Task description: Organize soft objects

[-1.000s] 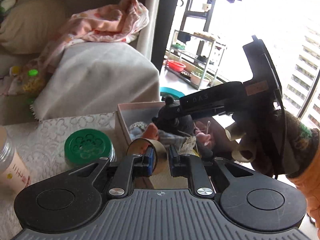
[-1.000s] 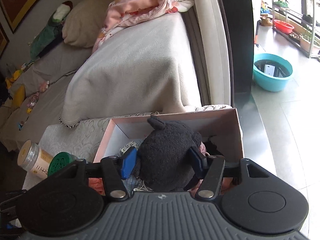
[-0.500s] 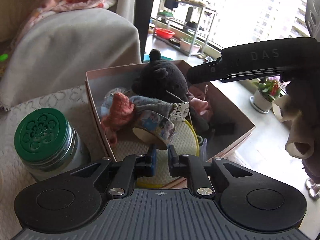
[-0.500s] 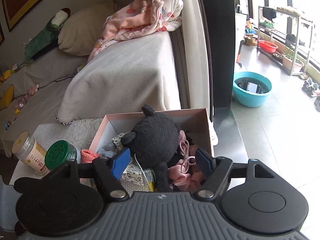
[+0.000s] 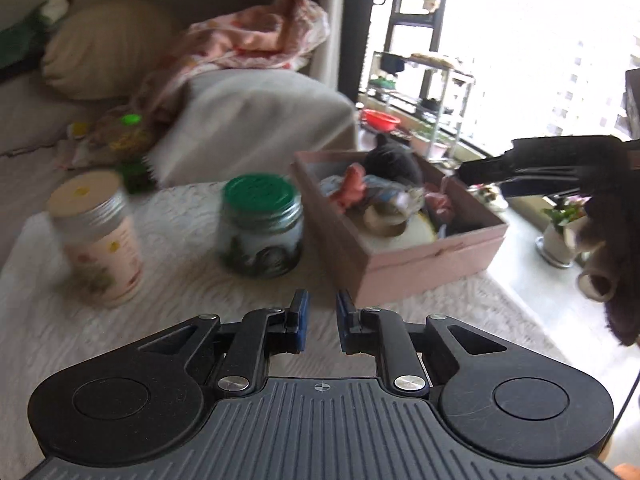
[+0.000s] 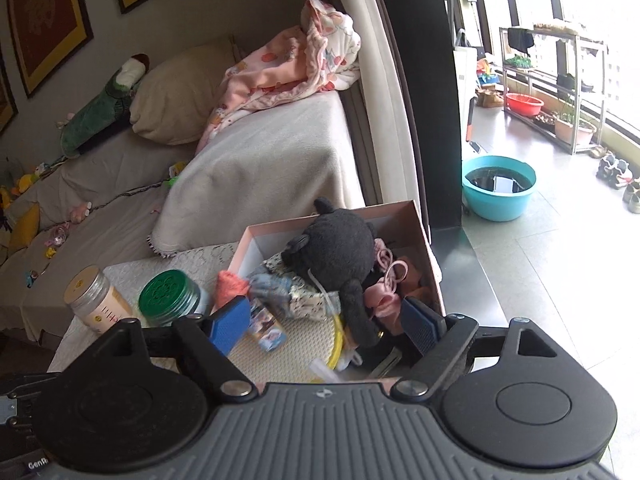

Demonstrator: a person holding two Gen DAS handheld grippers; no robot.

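Landmark: pink box (image 6: 424, 240), open-topped, on the lace-covered surface (image 5: 180, 280) beside the sofa.

Black plush toy (image 6: 340, 252) lies in the box, on top of the other soft stuff: orange knit piece (image 6: 230, 285) at the box's left wall, patterned cloth (image 6: 304, 300) under the plush, pink fabric bits (image 6: 384, 300) to its right. It sits on top probably because it is the bulkiest item. A tape roll (image 6: 267, 330) and a round yellow-rimmed mat (image 6: 288, 352) fill the box's near end.

Right tool (image 6: 326, 322): jaws wide apart, nothing between the pads, and they have just been opening. It hovers at the near end of the box with the plush beyond the tips, apart from it. Reads as a release: the plush is dropped off and the jaws spread to clear it.

Left tool (image 5: 319, 320): jaws nearly together, a narrow gap, nothing held. It sits over the bare surface in front of the box, well apart from the contents. The view is blurred, so this hand looks to be in motion. Likely idle, not needed for the drop.

Green-lidded jar (image 5: 260, 228) and white-lidded jar (image 5: 98, 236) stand left of the box. Both hard, so probably left out of the box on purpose.

Judgement: the box holds the soft objects seen here, so the task looks near done.
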